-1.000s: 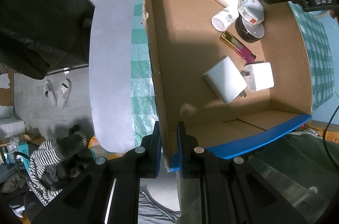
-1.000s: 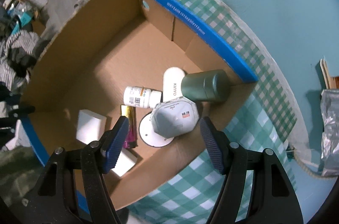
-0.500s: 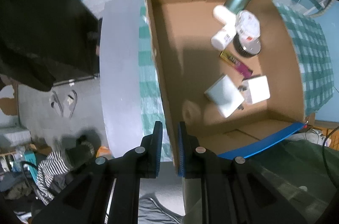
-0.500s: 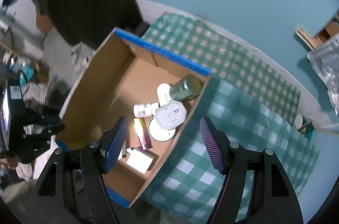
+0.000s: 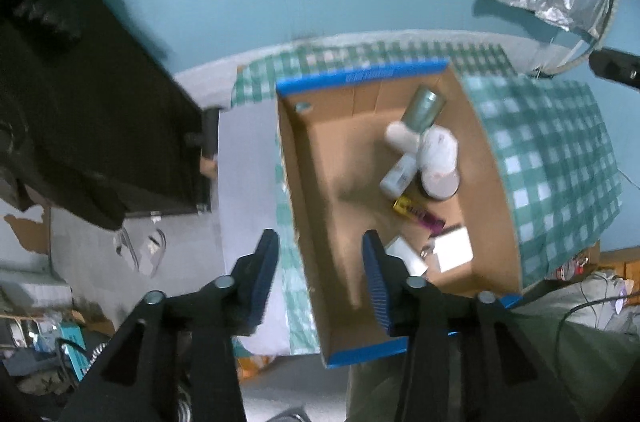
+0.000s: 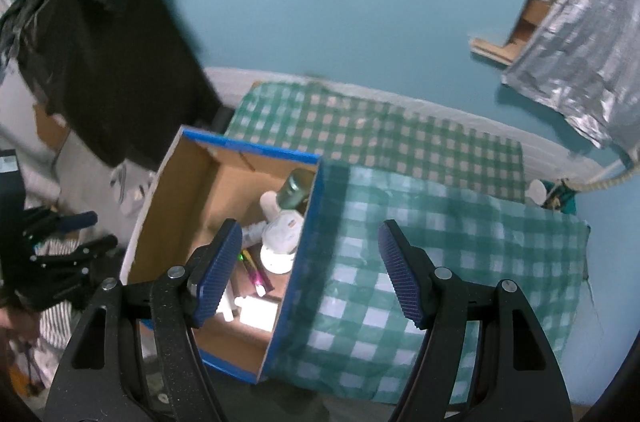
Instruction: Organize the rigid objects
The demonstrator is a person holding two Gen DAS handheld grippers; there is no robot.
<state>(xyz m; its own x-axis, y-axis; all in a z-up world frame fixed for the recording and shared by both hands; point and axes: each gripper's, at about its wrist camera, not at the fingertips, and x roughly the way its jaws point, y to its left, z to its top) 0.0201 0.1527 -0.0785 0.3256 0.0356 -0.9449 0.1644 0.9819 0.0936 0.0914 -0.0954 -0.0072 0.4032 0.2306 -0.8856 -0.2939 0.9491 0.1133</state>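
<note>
I hold both grippers above the box (image 5: 384, 222), an open cardboard carton with blue-taped rims that sits on a green checked cloth (image 5: 552, 158).

My left gripper (image 5: 320, 278) hangs over the box's near left wall. Its jaws are opening, with nothing between the pads; only the wall and floor of the box show through the gap, far below.

Inside the box, all the things lie toward its right wall. At the far end a green can (image 5: 424, 108) lies on its side, with a white tube (image 5: 400, 136) just beside it. Nearer, a white bottle (image 5: 398, 176) touches a round white case (image 5: 438, 148) that rests on a flat disc (image 5: 440, 186). A yellow-and-pink lighter (image 5: 418, 212) lies nearer still, then two white chargers (image 5: 452, 248) at the near end.

My right gripper (image 6: 310, 272) hovers over the box's right wall, jaws wide apart and empty, one finger over the box, the other over the cloth.
</note>
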